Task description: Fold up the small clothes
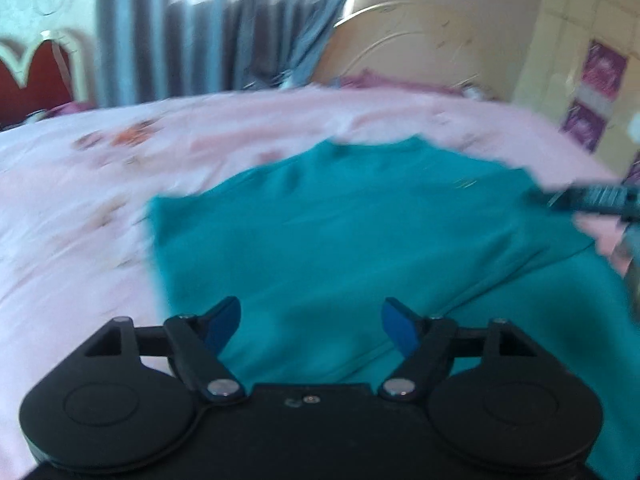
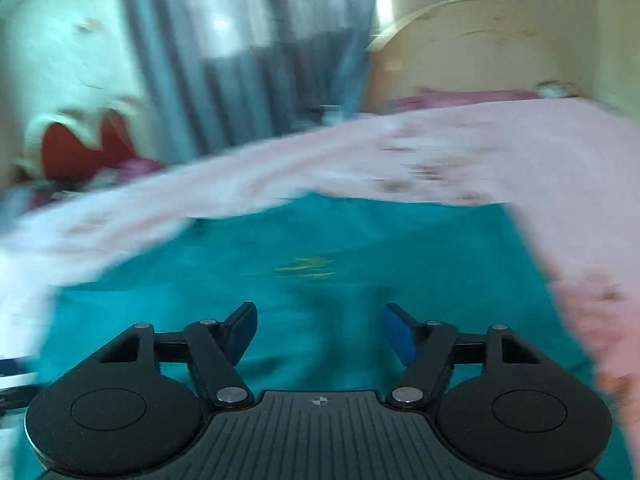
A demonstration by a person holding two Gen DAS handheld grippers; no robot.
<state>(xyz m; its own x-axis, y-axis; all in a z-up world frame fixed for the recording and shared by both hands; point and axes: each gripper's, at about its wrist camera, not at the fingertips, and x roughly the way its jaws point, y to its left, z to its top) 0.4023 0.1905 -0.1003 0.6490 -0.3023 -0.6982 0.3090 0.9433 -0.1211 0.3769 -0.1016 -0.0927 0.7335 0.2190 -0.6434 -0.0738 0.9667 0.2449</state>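
Teal knit garment [image 1: 360,240], soft and flat, lies spread on the pale pink floral bedsheet [image 1: 100,208] straight ahead of the black left gripper [image 1: 311,322]. That gripper's 2 blue-padded fingers [image 1: 224,322] stand wide apart with nothing between them, poised above the near part of the cloth; whether they touch it cannot be told. A diagonal crease runs across the garment to the right of the fingers, and beyond it, at the far right edge of the left wrist view, a blurred dark tool reaches over the fabric.

The black right gripper [image 2: 320,332] is likewise spread wide, its 2 blue pads [image 2: 398,336] empty, above the same teal garment [image 2: 320,248]. A small yellow mark [image 2: 306,270] sits on the cloth just ahead of these fingers. Pink sheet [image 2: 520,152] surrounds the garment ahead and to both sides. Both views are motion-blurred.
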